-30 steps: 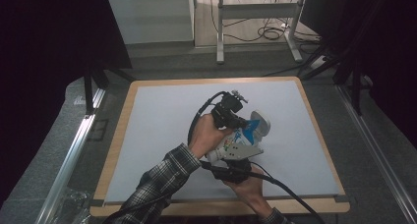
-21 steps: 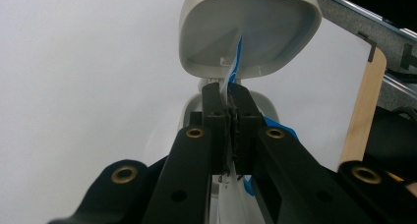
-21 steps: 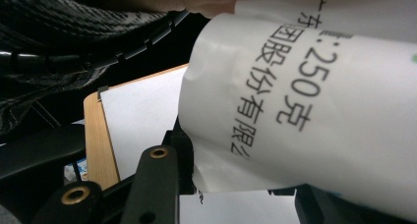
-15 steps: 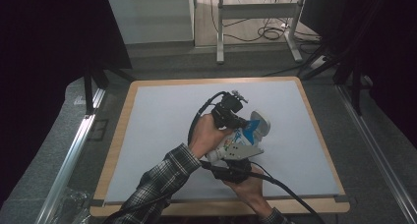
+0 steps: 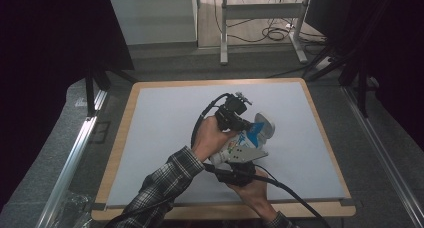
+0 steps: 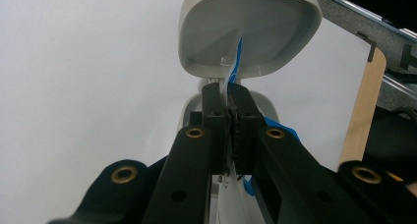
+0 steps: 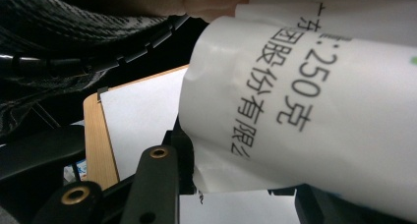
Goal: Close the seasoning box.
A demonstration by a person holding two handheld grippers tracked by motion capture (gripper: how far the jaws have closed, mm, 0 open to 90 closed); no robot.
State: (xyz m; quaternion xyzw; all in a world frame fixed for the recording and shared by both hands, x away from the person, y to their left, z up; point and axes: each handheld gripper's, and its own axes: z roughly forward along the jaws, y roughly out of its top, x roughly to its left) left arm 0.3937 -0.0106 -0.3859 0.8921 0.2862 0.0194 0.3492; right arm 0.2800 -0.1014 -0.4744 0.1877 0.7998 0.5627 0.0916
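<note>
Two grippers on one white-and-blue printed pouch (image 5: 246,138), mid-table on the white mat (image 5: 160,138). Left gripper (image 6: 230,103): jaws fully closed, pinching the pouch's thin blue-edged flap; a grey-white bowl (image 6: 248,30) sits just beyond the tips. Right gripper (image 7: 236,184): jaws apart, the pouch's white rolled end with black print lies between them, touching the visible jaw; actual clamping can't be confirmed.

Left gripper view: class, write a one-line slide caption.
Left gripper shut on the blue-and-white plastic pouch edge, below a pale grey rounded bowl.
</note>
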